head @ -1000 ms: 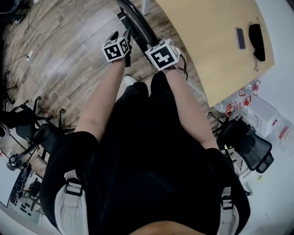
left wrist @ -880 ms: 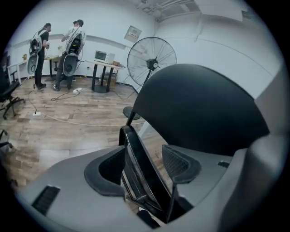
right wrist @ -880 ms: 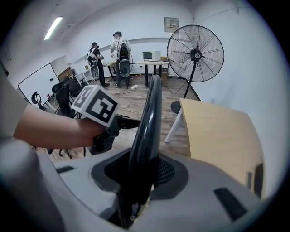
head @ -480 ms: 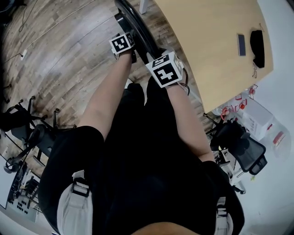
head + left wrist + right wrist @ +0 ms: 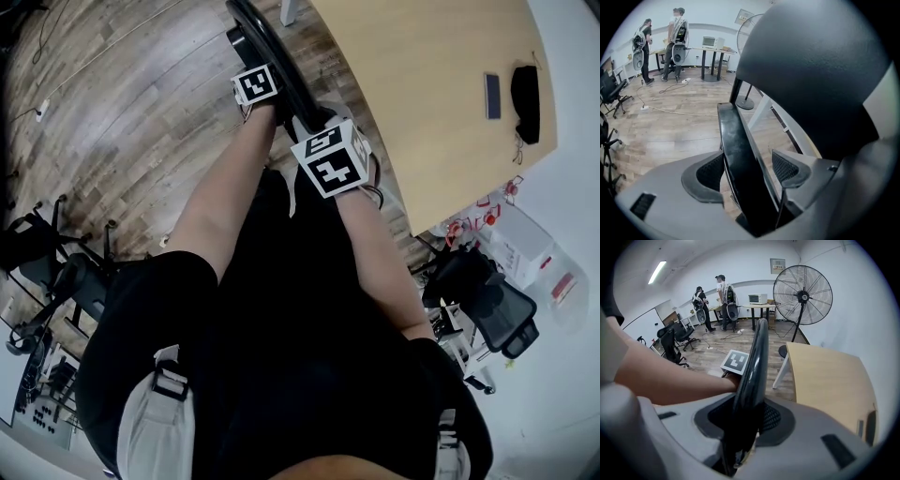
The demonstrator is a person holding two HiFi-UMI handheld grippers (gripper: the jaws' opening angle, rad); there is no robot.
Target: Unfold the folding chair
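The folded black chair (image 5: 267,47) stands on edge on the wood floor in front of me, beside the table. My right gripper (image 5: 745,420) is shut on its thin black rim (image 5: 753,366), which runs up out of the jaws. My left gripper (image 5: 747,171), further along the chair in the head view under its marker cube (image 5: 255,84), is opening. The chair's black panel edge (image 5: 738,150) stands between its pads (image 5: 708,172), with a gap on the right side. The right marker cube (image 5: 330,159) sits nearer to me.
A light wooden table (image 5: 431,84) with a phone (image 5: 490,96) and a dark object stands close on the right. A big floor fan (image 5: 802,296) is behind it. Office chairs (image 5: 487,300) flank me. Two people (image 5: 723,294) stand by desks at the far wall.
My left gripper has moved forward and down along the chair, away from the right cube. The right gripper has kept its place on the chair's rim.
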